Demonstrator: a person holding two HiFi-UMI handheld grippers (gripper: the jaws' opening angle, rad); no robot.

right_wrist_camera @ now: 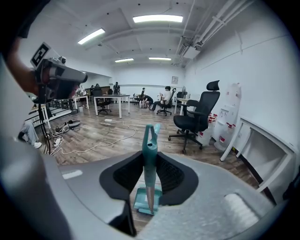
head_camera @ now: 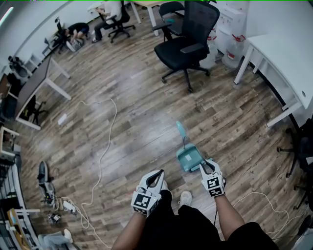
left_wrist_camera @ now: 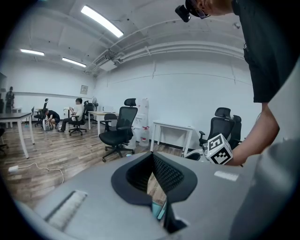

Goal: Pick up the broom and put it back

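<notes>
My right gripper [right_wrist_camera: 149,154] is shut on the broom [right_wrist_camera: 150,140], its pads pressing the upright teal handle just below the looped top. The pole tapers straight down to a teal head [right_wrist_camera: 147,199] near the floor. In the head view the right gripper [head_camera: 206,166] sits beside a teal dustpan [head_camera: 190,158], which stands on the wooden floor with its own handle [head_camera: 180,129] pointing away from me. The broom itself is mostly hidden there. My left gripper [head_camera: 157,175] hangs to the left, its jaws together and holding nothing [left_wrist_camera: 151,157].
A black office chair [head_camera: 188,41] stands ahead, with a white table [head_camera: 288,53] to the right. A white cable [head_camera: 105,146] loops across the floor on the left, near a desk [head_camera: 36,85] and floor clutter [head_camera: 54,195]. People sit at the far back [head_camera: 105,14].
</notes>
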